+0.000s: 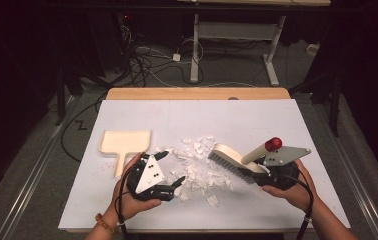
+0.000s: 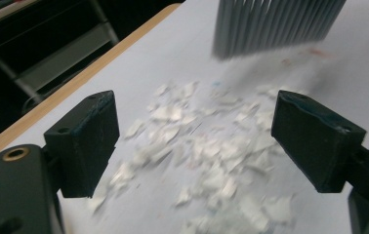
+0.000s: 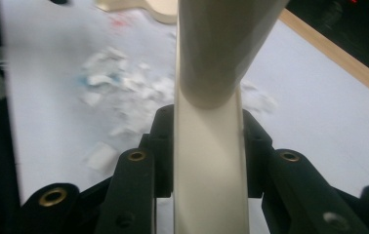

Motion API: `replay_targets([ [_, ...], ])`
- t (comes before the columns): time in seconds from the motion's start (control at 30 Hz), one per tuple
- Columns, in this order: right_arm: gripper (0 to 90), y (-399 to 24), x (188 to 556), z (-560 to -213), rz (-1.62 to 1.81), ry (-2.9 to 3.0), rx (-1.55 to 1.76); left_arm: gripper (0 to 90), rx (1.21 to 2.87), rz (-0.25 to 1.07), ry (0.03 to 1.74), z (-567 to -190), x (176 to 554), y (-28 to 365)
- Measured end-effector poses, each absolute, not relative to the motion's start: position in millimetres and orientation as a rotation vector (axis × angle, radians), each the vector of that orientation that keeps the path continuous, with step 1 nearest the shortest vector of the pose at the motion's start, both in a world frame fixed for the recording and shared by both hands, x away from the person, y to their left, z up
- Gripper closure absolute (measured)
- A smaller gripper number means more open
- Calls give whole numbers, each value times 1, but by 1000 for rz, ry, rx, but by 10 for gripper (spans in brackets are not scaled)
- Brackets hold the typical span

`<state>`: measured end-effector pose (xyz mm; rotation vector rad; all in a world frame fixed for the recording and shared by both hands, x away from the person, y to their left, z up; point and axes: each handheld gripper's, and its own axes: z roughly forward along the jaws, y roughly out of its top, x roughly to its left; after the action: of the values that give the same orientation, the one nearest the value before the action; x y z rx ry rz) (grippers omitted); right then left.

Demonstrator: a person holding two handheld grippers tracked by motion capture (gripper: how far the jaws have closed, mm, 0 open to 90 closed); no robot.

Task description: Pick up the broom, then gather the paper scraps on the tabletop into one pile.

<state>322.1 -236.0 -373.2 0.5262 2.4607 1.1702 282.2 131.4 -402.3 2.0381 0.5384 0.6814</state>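
A pile of torn white paper scraps (image 1: 200, 150) lies in the middle of the white table top (image 1: 257, 115). My left gripper (image 1: 173, 166) stands open at the pile's left edge, its jaws wide apart with nothing between them. In the left gripper view the scraps (image 2: 207, 156) lie beyond that gripper (image 2: 194, 141). My right gripper (image 1: 258, 171) is shut on the cream back of a brush (image 1: 229, 154) with dark bristles and a red-capped handle, held tilted at the pile's right side. The right gripper view shows the brush (image 3: 212, 175) clamped in this gripper (image 3: 209, 146). A cream dustpan (image 1: 125, 142) rests flat left of the pile.
The table's far wooden edge (image 1: 197, 93) runs across the back. Behind it on the floor stand a white desk frame (image 1: 195, 45) and tangled cables (image 1: 147, 65). The brush's bristles (image 2: 275, 24) hang just past the scraps in the left gripper view.
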Motion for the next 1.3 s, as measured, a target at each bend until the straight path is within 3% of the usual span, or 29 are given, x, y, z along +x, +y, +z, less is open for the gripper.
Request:
replay_targets([
  [0.23, 676, -251, 336, -369, 1190, 2381, 653, 169, 2064, 773, 663, -422, 265, 169],
  [0.5, 677, -263, 347, -369, 1144, 2327, 713, 169, 2093, 771, 806, -453, 258, 208],
  [1.3, 677, -268, 376, -380, 1018, 2235, 799, 162, 2110, 749, 838, -464, 260, 208],
])
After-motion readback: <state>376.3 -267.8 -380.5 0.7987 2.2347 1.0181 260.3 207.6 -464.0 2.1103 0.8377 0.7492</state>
